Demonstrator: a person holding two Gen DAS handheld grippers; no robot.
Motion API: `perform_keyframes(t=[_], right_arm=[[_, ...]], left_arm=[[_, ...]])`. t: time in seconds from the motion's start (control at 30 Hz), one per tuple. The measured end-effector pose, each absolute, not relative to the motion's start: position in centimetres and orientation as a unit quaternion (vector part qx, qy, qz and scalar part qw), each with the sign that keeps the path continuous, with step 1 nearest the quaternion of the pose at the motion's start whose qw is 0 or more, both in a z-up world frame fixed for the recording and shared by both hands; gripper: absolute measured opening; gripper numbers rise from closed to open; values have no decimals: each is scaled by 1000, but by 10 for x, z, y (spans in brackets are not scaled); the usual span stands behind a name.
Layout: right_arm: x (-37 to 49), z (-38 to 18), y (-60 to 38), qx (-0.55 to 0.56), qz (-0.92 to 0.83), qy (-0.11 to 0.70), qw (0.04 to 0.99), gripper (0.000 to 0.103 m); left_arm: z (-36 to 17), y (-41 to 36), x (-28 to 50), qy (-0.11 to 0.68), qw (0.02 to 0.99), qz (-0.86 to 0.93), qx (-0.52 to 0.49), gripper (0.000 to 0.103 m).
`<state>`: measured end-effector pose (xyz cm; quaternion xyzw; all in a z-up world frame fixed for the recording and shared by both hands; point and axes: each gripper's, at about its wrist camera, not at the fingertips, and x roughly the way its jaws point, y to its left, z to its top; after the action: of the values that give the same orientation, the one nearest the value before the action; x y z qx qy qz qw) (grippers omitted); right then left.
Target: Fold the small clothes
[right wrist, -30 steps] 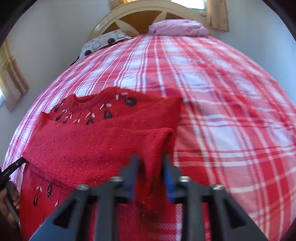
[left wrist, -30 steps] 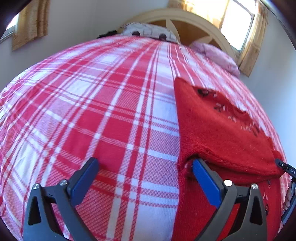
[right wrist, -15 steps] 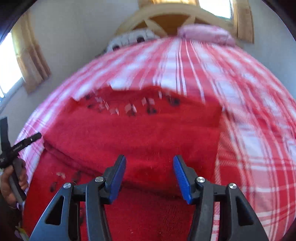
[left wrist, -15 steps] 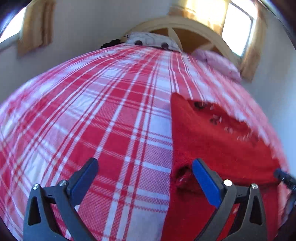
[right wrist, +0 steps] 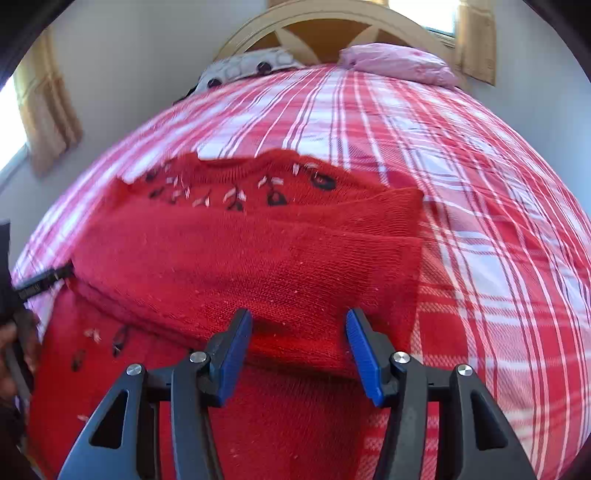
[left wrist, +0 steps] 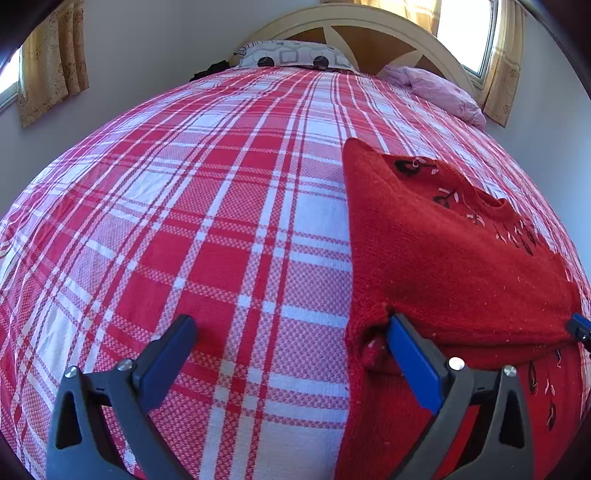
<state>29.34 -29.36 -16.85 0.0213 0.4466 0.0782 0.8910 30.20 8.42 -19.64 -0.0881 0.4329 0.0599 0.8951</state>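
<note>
A red knit sweater [right wrist: 258, 258] with dark and white embroidery lies on the red-and-white plaid bedspread [left wrist: 221, 221], its sleeves folded across the body. In the left wrist view the sweater [left wrist: 454, 266] lies at the right. My left gripper [left wrist: 291, 332] is open wide over the bedspread; its right finger [left wrist: 410, 350] sits at the sweater's folded left edge. My right gripper [right wrist: 299, 332] is open and empty, just above the folded sleeve's near edge. The left gripper's tip shows at the left edge of the right wrist view [right wrist: 40, 280].
Two pillows, a patterned one [left wrist: 295, 55] and a pink one [left wrist: 436, 88], lie against the cream headboard [left wrist: 369, 22] at the far end. Curtained windows [left wrist: 51, 62] flank the bed. Plaid bedspread stretches left of the sweater.
My right gripper has opened and let go of the sleeve, which now lies flat across the sweater. It has drawn back slightly. My left gripper stays open at the sweater's left edge.
</note>
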Motion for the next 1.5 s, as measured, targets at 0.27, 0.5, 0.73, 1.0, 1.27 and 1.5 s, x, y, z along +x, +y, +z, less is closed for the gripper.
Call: perform_keyframes(t=[0.27, 0.5, 0.73, 1.0, 1.27, 1.5], right_arm=[[290, -179, -290, 6, 71, 453, 889, 55], [296, -184, -287, -5, 62, 456, 888, 58], [308, -185, -300, 33, 59, 456, 887, 59], [257, -171, -298, 23, 60, 452, 889, 59], [233, -179, -319, 52, 50, 456, 887, 59], [208, -176, -315, 45, 49, 456, 887, 54]], left_arm=[[-197, 84, 301, 433, 895, 59, -88, 103], [-198, 83, 303, 436, 894, 56, -89, 103], [-199, 85, 303, 434, 894, 50, -98, 103], [-198, 87, 290, 433, 896, 28, -96, 103], [-195, 77, 269, 447, 892, 33, -68, 103], [-192, 76, 233, 445, 892, 27, -67, 103]])
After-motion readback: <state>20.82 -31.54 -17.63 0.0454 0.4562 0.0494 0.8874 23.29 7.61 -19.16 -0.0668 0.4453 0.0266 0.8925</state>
